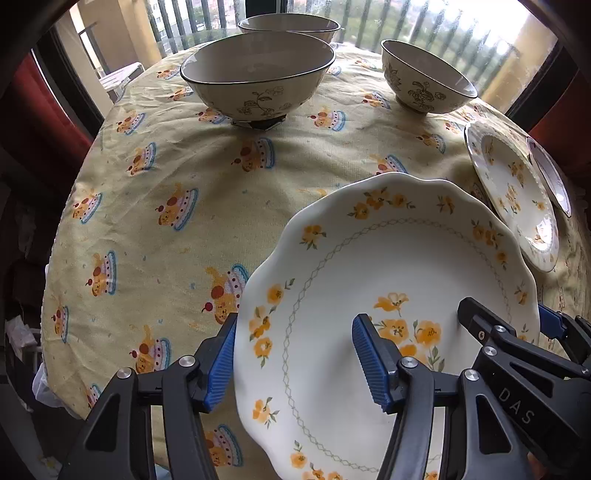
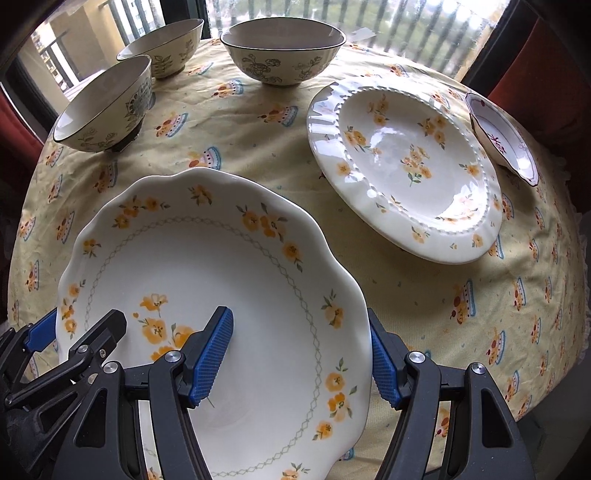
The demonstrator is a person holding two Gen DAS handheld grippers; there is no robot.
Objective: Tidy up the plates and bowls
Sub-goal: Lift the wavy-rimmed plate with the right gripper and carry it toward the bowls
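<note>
A white scalloped plate [image 1: 369,258] [image 2: 192,258] with yellow flowers hangs a little above the near part of the table, held from both sides. My left gripper [image 1: 297,362] [image 2: 74,330] is shut on its left rim, one blue pad under the outer edge and one on the inner face. On the opposite rim my right gripper [image 2: 299,360] [image 1: 513,321] is shut the same way. A second flowered plate [image 2: 406,166] [image 1: 513,192] with a beaded rim lies to the right. Three cream bowls [image 1: 255,74] [image 1: 288,24] [image 1: 424,77] with dark floral drawings stand at the far side.
A small dish [image 2: 506,140] with a red pattern sits at the table's right edge, beside the beaded plate. The round table wears a yellow cloth [image 1: 166,166] printed with cakes. Behind it are windows with bars and red curtains.
</note>
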